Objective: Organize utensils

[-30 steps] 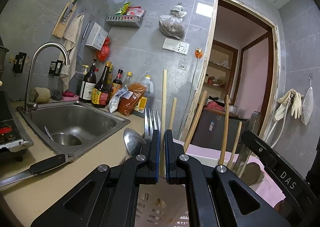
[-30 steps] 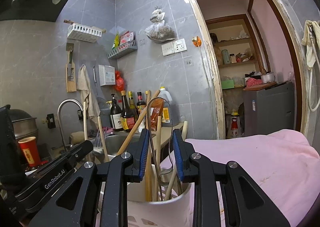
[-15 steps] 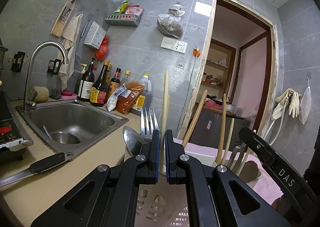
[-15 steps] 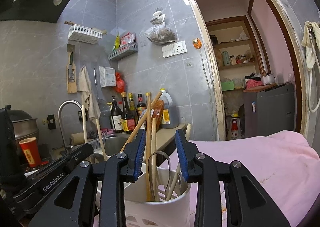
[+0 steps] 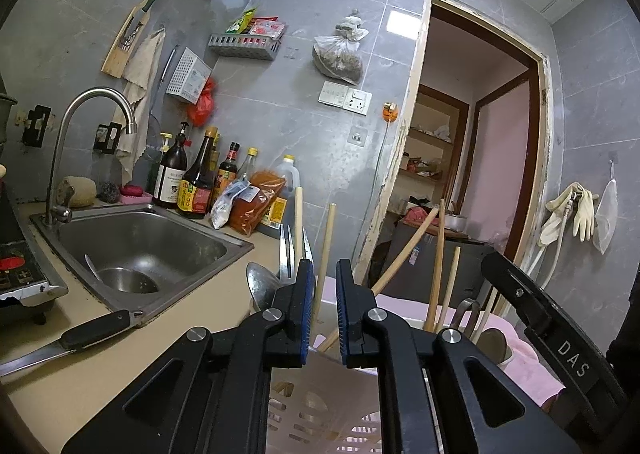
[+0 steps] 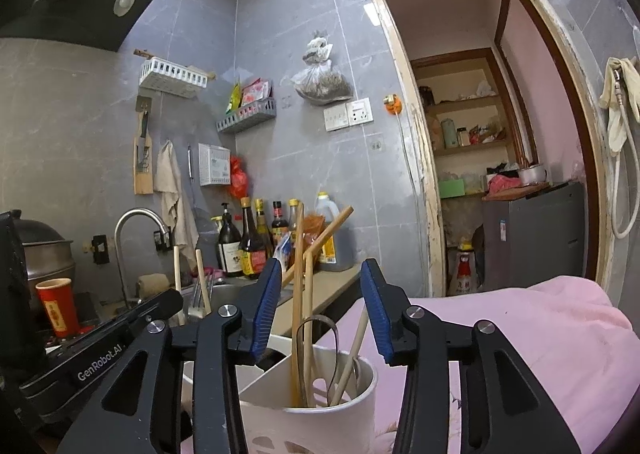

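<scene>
The left gripper (image 5: pixel 323 286) has just been parting its jaws slightly; a chopstick (image 5: pixel 325 254) stands in the narrow gap, pads clear of it, its lower end in the white holder (image 5: pixel 320 406); the right gripper (image 6: pixel 320 306) has just been opening, jaws wide and holding nothing, either side of chopsticks (image 6: pixel 298 294) standing in the holder cup (image 6: pixel 320 420).
</scene>
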